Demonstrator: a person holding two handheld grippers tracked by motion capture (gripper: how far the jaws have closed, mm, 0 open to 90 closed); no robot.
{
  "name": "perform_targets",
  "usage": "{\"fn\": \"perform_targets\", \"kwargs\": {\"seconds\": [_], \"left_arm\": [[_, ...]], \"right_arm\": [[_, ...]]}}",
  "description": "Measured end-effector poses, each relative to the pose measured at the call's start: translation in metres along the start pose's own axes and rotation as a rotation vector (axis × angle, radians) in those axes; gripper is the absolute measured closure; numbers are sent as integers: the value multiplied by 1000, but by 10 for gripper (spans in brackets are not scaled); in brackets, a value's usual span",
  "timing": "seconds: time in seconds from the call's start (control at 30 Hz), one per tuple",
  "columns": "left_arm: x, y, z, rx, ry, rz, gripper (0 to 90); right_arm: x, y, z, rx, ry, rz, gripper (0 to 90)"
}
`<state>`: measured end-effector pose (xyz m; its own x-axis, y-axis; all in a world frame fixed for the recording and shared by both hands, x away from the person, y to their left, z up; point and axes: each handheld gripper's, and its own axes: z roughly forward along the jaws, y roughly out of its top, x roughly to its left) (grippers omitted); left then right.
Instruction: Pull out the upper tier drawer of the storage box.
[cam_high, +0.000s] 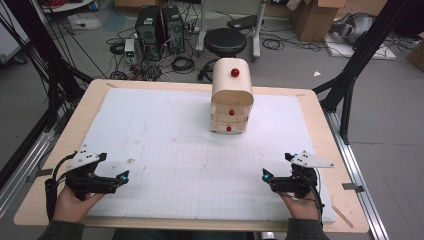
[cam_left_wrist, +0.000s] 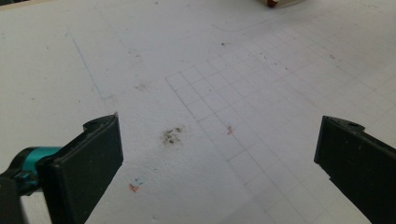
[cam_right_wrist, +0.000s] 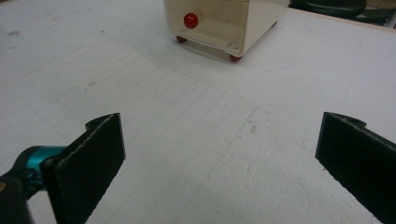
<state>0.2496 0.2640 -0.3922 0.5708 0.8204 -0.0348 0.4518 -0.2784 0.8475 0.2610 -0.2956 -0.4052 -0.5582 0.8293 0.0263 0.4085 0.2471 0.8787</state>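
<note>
A small cream drawer cabinet (cam_high: 231, 95) with red knobs stands at the back middle of the white gridded mat (cam_high: 165, 150). Its lowest drawer with a red knob (cam_right_wrist: 190, 20) and red feet appears ahead in the right gripper view. My left gripper (cam_high: 120, 176) rests at the mat's near left, held by a hand, jaws wide apart with nothing between them (cam_left_wrist: 219, 149). My right gripper (cam_high: 266, 175) rests at the near right, also open and empty (cam_right_wrist: 219, 144). Both point inward over bare mat.
The mat lies on a wooden table (cam_high: 40, 185). Beyond the far edge stand a black stool (cam_high: 226, 42), computer towers (cam_high: 160, 30), cables and cardboard boxes (cam_high: 315, 20) on the floor. Black frame legs (cam_high: 350, 85) flank the table.
</note>
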Motion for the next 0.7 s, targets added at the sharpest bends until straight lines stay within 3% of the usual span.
{"fn": "perform_targets", "kwargs": {"seconds": [0.7], "left_arm": [[1, 3, 7, 1, -13, -1, 17]], "right_arm": [[0, -1, -2, 21, -15, 4, 2]]}}
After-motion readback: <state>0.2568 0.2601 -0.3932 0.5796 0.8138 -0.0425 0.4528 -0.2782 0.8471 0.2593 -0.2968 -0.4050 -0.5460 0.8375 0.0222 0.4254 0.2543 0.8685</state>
